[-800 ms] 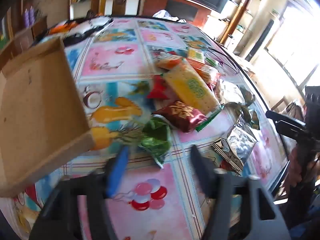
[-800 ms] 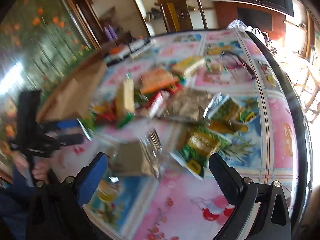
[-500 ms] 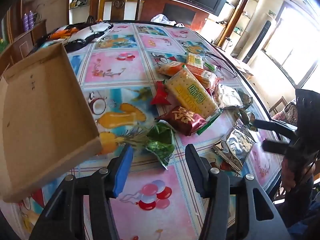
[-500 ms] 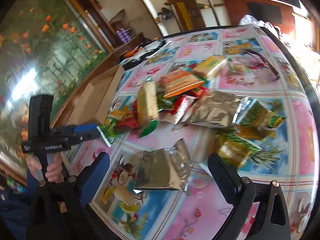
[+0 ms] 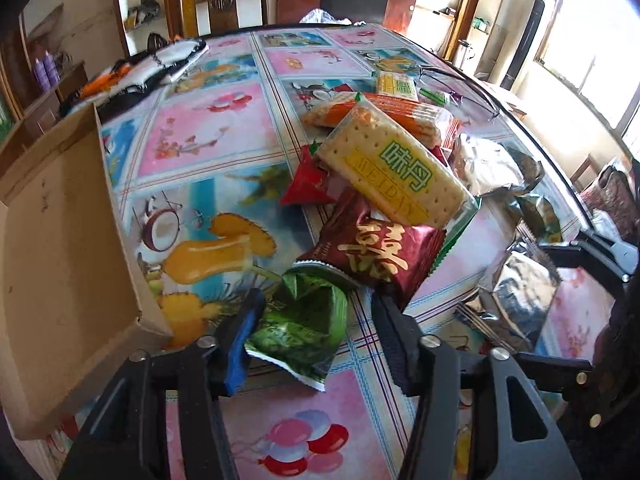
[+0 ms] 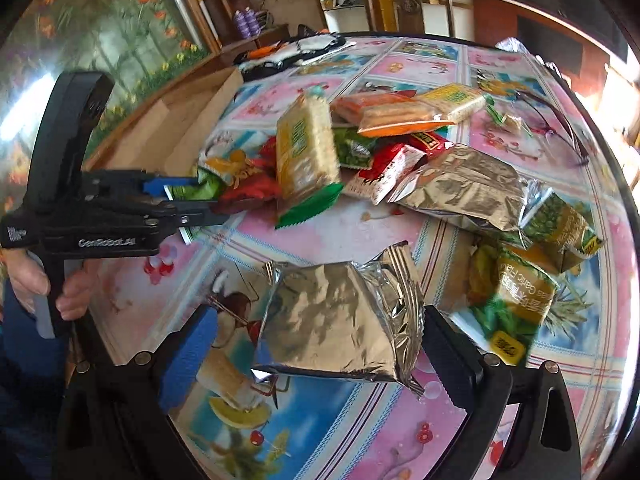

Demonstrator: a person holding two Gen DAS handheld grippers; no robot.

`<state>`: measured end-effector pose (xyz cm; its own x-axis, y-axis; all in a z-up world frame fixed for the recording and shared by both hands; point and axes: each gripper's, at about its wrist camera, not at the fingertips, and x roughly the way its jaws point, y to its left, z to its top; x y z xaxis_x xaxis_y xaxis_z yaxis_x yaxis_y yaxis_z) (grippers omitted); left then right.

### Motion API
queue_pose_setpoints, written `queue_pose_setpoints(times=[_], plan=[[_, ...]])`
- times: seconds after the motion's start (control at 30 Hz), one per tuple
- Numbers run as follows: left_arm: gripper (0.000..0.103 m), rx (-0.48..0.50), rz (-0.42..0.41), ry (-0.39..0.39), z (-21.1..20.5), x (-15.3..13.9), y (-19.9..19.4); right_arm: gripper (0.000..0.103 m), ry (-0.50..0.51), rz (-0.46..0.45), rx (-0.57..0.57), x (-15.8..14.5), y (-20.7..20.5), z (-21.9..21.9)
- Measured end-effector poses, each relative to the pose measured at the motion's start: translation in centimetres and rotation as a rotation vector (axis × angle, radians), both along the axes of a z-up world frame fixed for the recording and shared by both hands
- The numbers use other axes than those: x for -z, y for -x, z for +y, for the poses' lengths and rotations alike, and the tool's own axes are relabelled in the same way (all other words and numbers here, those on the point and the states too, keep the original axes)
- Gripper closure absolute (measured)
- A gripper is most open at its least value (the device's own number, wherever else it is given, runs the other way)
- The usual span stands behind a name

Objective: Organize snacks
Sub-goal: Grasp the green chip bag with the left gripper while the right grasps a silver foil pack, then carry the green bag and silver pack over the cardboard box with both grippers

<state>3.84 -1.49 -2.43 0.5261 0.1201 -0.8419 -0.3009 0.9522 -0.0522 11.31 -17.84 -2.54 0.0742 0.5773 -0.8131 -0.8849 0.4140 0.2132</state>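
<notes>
A pile of snack packets lies on the patterned table (image 5: 208, 140). My left gripper (image 5: 316, 320) is open, its fingers on either side of a green packet (image 5: 304, 320); it also shows from the side in the right wrist view (image 6: 200, 200). Behind the green packet lie a dark red packet (image 5: 380, 252) and a yellow cracker pack (image 5: 392, 168). My right gripper (image 6: 320, 344) is open, with a silver foil bag (image 6: 340, 320) between its fingers. An open cardboard box (image 5: 60, 248) stands at the left.
More packets lie farther back: an orange biscuit pack (image 6: 396, 116), a large silver bag (image 6: 464, 188) and green pea bags (image 6: 512, 300). Eyeglasses (image 6: 556, 124) lie near the far edge. A black and white bundle (image 5: 140, 72) lies beyond the box. Chairs stand behind the table.
Both grippers have moved forward and lower. The green packet now sits between the left fingers and the silver bag between the right fingers.
</notes>
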Motion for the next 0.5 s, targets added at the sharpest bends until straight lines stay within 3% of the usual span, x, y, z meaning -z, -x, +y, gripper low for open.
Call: queue_pose_setpoints(times=[0.1,0.23,0.5], plan=[[0.067,-0.020,0.010,-0.030,-0.1,0.0,0.3,0.003,0.039,-0.044,0.016,0.4,0.2,0.5],[0.067,-0.035,-0.001,-0.036,0.0,-0.1,0.8,0.025,0.021,-0.048,0.016,0.1,0.0,0.3],[0.067,-0.037,-0.056,-0.016,0.4,-1.6,1.9,0.034,-0.006,-0.049,0.017,-0.7,0.3,-0.3]])
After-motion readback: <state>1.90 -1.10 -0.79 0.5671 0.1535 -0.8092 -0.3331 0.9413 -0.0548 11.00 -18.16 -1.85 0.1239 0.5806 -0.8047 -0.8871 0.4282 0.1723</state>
